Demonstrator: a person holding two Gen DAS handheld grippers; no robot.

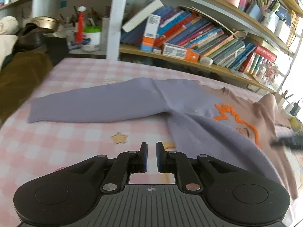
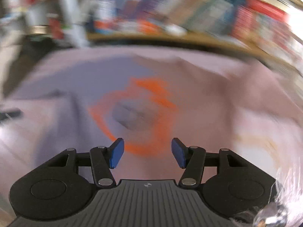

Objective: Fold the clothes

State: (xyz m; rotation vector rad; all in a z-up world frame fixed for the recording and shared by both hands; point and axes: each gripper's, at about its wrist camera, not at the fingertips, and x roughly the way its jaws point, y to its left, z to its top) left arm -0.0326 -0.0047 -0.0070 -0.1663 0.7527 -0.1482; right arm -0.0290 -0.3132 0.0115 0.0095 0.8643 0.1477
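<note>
A lilac-and-pink sweatshirt (image 1: 198,109) lies spread flat on a bed covered with a pink-and-white checked sheet (image 1: 62,132). One lilac sleeve (image 1: 90,104) stretches out flat to the left across the checks, and an orange squiggly outline (image 1: 238,121) runs over the chest where the lilac meets the dusty pink.

The left tool (image 1: 151,157) hovers low over the bare sheet just beside the sweatshirt's lower edge. Its blue-padded fingers (image 1: 144,157) stand close together with a narrow slit of sheet showing between them, and nothing is caught there. A small tan star print (image 1: 119,138) on the sheet sits just ahead of it.

The right tool (image 2: 147,153) is over the middle of the sweatshirt, right above the orange outline (image 2: 151,117). Its fingers (image 2: 117,153) are spread wide apart and empty. That view is badly smeared, so little else can be made out.

Behind the bed runs a bookshelf (image 1: 189,60) packed with leaning books (image 1: 198,34). At the far left, a brown garment (image 1: 22,71) is heaped by the bed's edge.
</note>
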